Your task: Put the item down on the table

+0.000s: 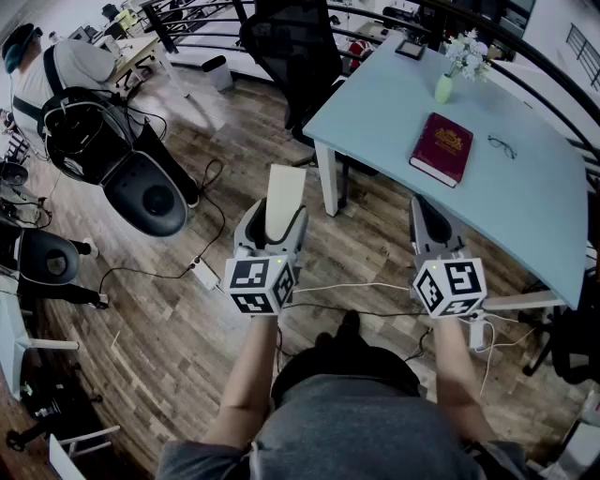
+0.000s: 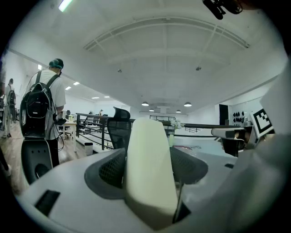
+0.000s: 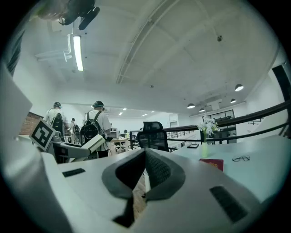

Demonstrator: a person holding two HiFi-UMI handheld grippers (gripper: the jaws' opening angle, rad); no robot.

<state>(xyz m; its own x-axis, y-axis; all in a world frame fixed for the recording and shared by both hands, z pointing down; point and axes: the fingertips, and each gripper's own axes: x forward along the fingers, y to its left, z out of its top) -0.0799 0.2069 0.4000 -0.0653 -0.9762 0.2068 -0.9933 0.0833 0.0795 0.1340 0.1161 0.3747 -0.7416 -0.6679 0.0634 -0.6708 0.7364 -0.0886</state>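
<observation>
over wood floor [image 1: 178,366] by the table [image 1: 375,122], left gripper [image 1: 274,223] clamps cream block [image 1: 284,192]; right gripper [image 1: 429,217] closed.

We look down on a wood-plank floor [image 1: 234,150] with a pale blue counter [image 1: 375,122] standing at the right, and a black mesh office chair [image 1: 291,47] close against its far edge. Black railings [image 1: 187,14] run behind them, and a light desk [image 1: 136,52] sits at the far left. Overhead is a white vaulted ceiling [image 2: 168,59] with a strip light [image 3: 77,52] and round downlights [image 3: 239,87].
</observation>
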